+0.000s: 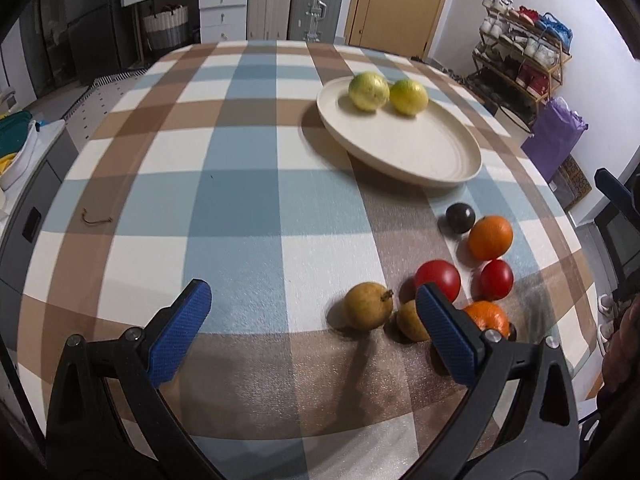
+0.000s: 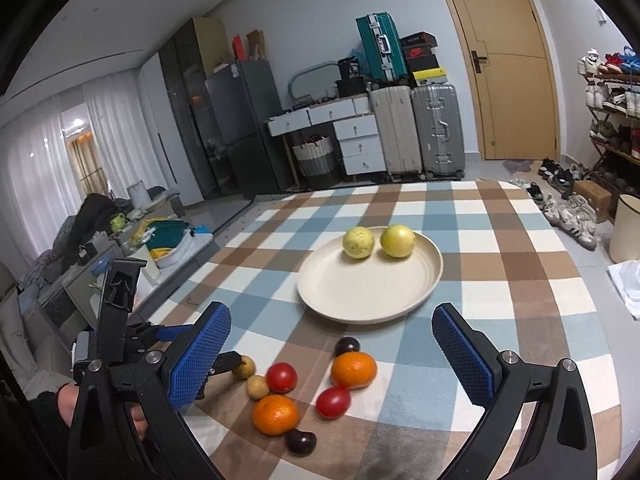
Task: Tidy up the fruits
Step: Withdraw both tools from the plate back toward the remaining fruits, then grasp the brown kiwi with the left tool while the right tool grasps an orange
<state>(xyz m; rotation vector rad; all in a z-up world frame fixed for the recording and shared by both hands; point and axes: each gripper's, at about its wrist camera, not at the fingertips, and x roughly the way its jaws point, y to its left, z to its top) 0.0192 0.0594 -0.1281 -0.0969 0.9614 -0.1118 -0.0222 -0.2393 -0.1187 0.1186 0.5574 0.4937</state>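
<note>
The left gripper (image 1: 312,300) hangs low over the checked tablecloth (image 1: 240,200) with its blue pads spread wide and nothing between them; its right-hand pad (image 1: 444,336) sits in front of the loose fruit and covers part of a small brown fruit (image 1: 410,320) and an orange (image 1: 486,318). Just beside that pad lie a brown pear-like fruit (image 1: 368,305), a large red tomato (image 1: 438,278), a smaller tomato (image 1: 497,279), a second orange (image 1: 490,237) and a dark plum (image 1: 460,218), all bunched close, several touching. The right gripper (image 2: 332,354) is likewise released, jaws apart and empty, held higher and looking down on the same cluster, where another dark plum (image 2: 301,442) shows nearest the table's front edge. In that view the left tool reaches in from the left, its tip just beside the brown fruits, with a hand (image 2: 68,404) gripping its handle at the frame's edge. Farther out, a cream plate (image 2: 360,300) rests past the cluster, carrying two yellow-green fruits (image 2: 359,242) side by side on its far half; the near half is bare. The cloth to the left of the plate and fruit lies open, apart from a small bent scrap (image 1: 96,218) near the left edge. Beyond the table stand suitcases (image 2: 416,132), white drawers (image 2: 356,140), a wooden door (image 2: 508,60) and a shoe rack (image 2: 612,112) along the right wall.
</note>
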